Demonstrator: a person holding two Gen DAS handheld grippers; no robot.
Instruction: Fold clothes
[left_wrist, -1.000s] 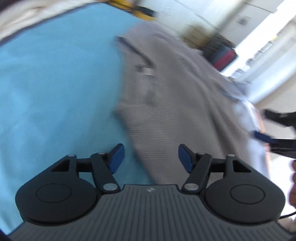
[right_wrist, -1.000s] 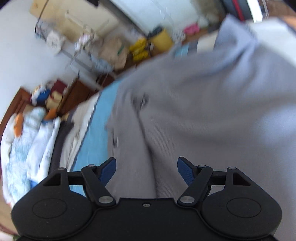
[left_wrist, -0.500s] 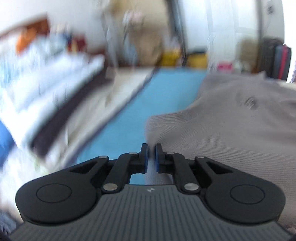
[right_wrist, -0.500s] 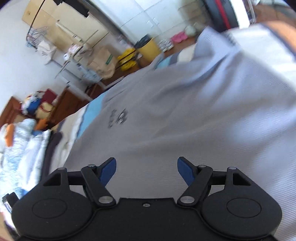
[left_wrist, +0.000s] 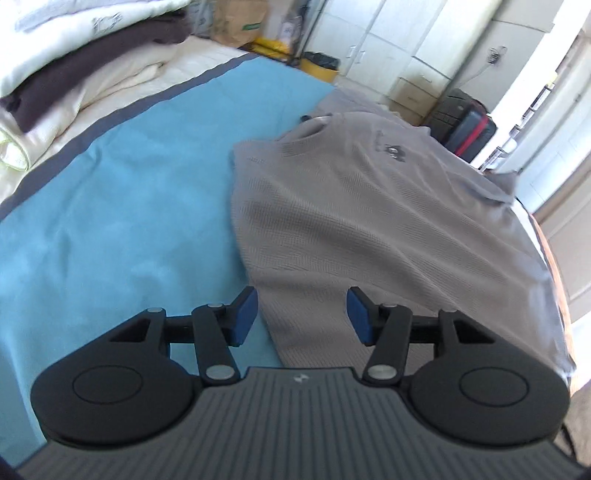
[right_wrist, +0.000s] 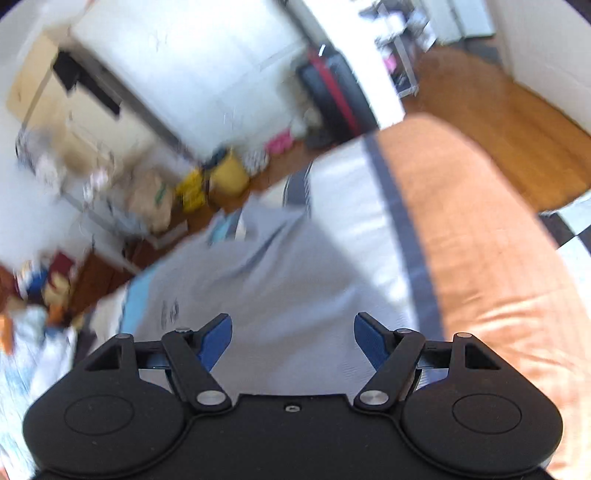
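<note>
the blue sheet (left_wrist: 122, 206) of the bed fills the space ahead and to the left of my left gripper (left_wrist: 301, 310), and the grey knit shirt (left_wrist: 351, 206) lies spread on it, ahead and to the right, with the neck at the far end and a small dark print (left_wrist: 391, 150) near the chest. the left long edge of the shirt looks straight, maybe turned in already, but i cannot be sure; the right side hangs a little over the edge of the bed. my judgement: the shirt is flat or partly folded, and both fit this view.

to fold well, i think each gripper should take only one edge of the cloth, low and near the sheet, and both should lift together so the knit does not stretch or wrinkle.

the left gripper is wide apart and holds nothing; the near hem of the shirt passes just under and between its blue pads (left_wrist: 243, 314). my right gripper (right_wrist: 291, 339) is also spread with nothing in it; the picture is blurred, but the shirt (right_wrist: 280, 280) lies straight ahead of it and below.
</note>
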